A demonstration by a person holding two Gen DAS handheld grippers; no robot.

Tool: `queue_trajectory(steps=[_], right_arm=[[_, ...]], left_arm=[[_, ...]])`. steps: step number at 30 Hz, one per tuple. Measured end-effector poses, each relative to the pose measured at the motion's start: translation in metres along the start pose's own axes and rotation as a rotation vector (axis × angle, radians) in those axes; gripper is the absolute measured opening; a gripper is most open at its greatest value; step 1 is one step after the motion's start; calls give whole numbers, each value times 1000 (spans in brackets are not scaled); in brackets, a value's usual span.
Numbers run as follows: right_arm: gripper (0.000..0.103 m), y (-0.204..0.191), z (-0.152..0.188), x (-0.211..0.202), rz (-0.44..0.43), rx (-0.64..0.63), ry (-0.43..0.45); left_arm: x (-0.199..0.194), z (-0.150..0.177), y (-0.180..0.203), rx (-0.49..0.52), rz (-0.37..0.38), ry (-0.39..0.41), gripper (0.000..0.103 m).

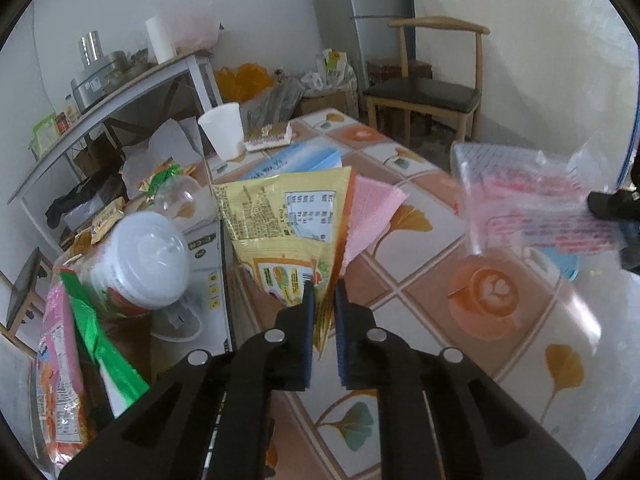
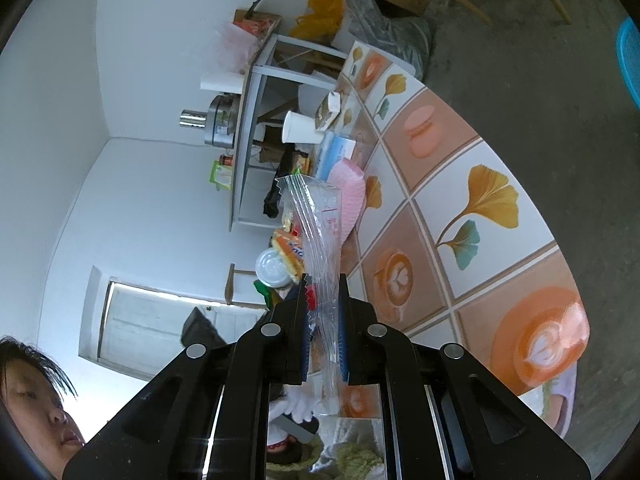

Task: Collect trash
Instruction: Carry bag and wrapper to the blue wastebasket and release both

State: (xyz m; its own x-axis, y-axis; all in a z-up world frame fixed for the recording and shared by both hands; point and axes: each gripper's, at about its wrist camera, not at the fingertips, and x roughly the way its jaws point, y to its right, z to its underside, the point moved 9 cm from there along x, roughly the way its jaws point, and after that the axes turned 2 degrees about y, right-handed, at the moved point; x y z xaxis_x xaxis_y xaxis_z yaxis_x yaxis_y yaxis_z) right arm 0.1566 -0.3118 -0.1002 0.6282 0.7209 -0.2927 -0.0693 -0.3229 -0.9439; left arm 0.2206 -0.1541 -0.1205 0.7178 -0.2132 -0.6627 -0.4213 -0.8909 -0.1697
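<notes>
My left gripper (image 1: 324,292) is shut on the lower corner of a yellow snack wrapper (image 1: 286,232), which stands up from the patterned table (image 1: 420,276). A pink cloth (image 1: 370,216) lies just behind the wrapper. My right gripper (image 2: 323,292) is shut on a clear plastic bag (image 2: 320,232) with red print. That same clear plastic bag (image 1: 536,208) shows at the right of the left wrist view, held above the table. A white paper cup (image 1: 224,130) stands at the table's far side.
A lidded plastic cup (image 1: 140,268), a green wrapper (image 1: 104,344) and a pink snack bag (image 1: 60,380) crowd the table's left. A white shelf table (image 1: 120,92) with a pot and a wooden chair (image 1: 432,80) stand beyond. A person's face shows at lower left of the right wrist view.
</notes>
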Motion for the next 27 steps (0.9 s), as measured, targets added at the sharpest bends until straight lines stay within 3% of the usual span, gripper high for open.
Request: queue_trajectory(steps=[27], right_arm=[[10, -23, 6, -19, -25, -35, 45]], left_arm=[[-84, -30, 18, 13, 25, 160, 9]])
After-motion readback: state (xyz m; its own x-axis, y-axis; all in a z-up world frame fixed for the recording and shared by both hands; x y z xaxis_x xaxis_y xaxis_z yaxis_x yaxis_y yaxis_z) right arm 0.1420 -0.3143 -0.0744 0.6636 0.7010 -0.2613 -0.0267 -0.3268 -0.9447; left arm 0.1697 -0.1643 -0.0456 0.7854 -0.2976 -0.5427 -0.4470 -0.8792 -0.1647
